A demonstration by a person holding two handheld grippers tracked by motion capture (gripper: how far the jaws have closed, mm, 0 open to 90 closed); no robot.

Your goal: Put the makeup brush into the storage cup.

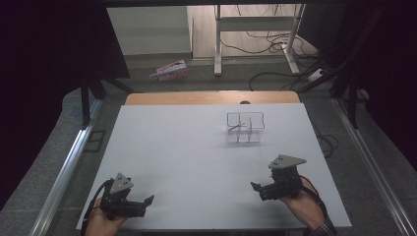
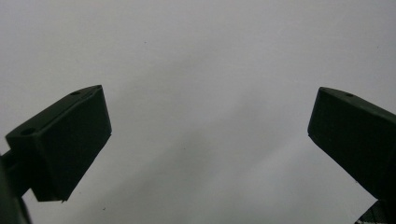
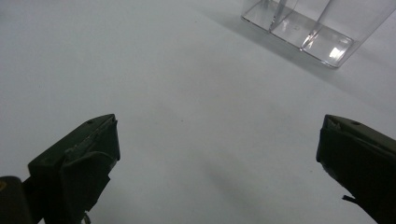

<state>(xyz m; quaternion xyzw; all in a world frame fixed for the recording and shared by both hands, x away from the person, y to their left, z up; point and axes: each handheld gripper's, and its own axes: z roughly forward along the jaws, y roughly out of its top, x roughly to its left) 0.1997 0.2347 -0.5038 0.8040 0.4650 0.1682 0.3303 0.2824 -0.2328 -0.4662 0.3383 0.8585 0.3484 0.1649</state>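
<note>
At the near edge of the white surface (image 1: 196,162) the left tongs (image 1: 147,200) sit low in a hand (image 1: 101,221), well apart from the clear divided box (image 1: 245,127) and on its near-left side. In the left gripper view the left tongs (image 2: 208,135) stand wide, both black jaws spread to the edges of the frame with nothing between them but bare surface (image 2: 201,60).

The right tongs (image 1: 254,187) are held by the other hand (image 1: 302,204) on the near side of the box and a little to its right — closer to it than the left pair, yet still apart from it. Their jaws point toward the left pair rather than at the box in the high view. In the right gripper view the right tongs (image 3: 217,140) are likewise wide and hold nothing; the box (image 3: 308,23) shows at the upper right of that view, beyond the jaws, with its clear partitions and base catching light.

The box stands upright on the far half of the surface, somewhat right of the middle, its inner walls parting it into several compartments; whether anything lies inside I cannot tell.

Beyond the box — past the surface's far wooden edge (image 1: 211,97) — a pink-patterned packet (image 1: 169,70) lies on the floor, with white frame legs (image 1: 217,39) and loose cables (image 1: 275,44) farther back.
</note>
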